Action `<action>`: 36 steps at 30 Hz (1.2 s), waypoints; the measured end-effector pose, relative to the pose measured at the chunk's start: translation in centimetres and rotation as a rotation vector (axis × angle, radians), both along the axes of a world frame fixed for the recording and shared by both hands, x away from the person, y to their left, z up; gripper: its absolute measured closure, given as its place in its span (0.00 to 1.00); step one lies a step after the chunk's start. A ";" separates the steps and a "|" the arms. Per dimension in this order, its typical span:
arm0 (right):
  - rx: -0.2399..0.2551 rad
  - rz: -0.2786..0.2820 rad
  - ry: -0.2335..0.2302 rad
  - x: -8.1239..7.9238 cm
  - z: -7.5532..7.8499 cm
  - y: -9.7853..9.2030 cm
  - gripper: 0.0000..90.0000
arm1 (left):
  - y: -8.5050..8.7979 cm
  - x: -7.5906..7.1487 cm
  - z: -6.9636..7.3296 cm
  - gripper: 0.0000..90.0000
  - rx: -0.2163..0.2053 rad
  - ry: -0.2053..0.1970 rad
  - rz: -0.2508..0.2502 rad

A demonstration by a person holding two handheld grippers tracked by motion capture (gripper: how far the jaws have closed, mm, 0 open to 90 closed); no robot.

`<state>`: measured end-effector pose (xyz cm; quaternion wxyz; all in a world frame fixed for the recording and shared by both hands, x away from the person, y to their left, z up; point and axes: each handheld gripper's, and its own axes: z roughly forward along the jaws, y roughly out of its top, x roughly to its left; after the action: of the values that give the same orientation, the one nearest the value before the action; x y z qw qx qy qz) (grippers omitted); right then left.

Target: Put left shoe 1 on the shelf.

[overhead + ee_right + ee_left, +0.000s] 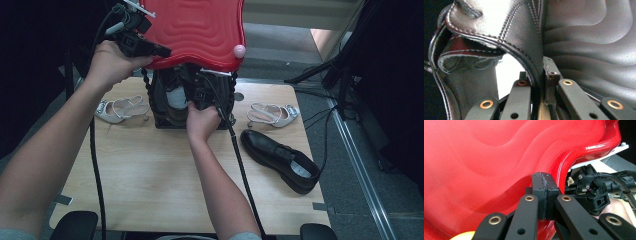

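Under the raised red lid (200,30), the right gripper (202,97) reaches into a black case (165,120) at the far edge of the table (150,175), with little room around it: the lid hangs just above and the case walls stand close on both sides. Its jaws are clenched on the collar of a black shoe (524,37); the right gripper view has the stitched leather rim pinched between the pads, the dark ribbed inner face of the lid close on one side. That shoe is smooth, glossy leather with double seams, a reddish lining and a pale insole (176,97). The left gripper (137,44) is up at the lid's near left edge, jaws pressed fully together, pads meeting in the left gripper view (543,192) against the wavy, shiny plastic; whether they pinch the rim itself I cannot tell. A small pink knob (239,50) sits at the lid's right corner. Right of the right gripper, on open wood, lie a white strappy heel (272,115) and a second black shoe (280,160), well apart from the case. Left of it lies another white heel (120,109), just beside the case. The near half of the table is bare.
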<state>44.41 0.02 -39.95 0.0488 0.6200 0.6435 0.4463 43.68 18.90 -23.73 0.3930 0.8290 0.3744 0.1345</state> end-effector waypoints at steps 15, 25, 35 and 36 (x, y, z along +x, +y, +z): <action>0.039 -0.026 -0.021 0.2 0.0 0.4 0.89 | 0.0 -0.1 0.0 1.00 0.004 -0.006 -0.002; 0.044 0.005 -0.019 -0.2 0.1 0.3 0.76 | 0.0 -0.1 0.0 1.00 0.000 -0.003 0.002; 0.028 0.003 -0.014 -0.8 0.2 0.6 0.73 | 0.0 -0.1 0.0 1.00 0.000 -0.003 0.003; 0.020 0.005 -0.021 -0.8 0.2 0.6 0.72 | 0.0 -0.1 0.0 1.00 -0.001 -0.003 0.004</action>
<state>43.57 0.61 -39.77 0.0480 0.6141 0.6400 0.4594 43.60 18.87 -23.76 0.3937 0.8280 0.3752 0.1365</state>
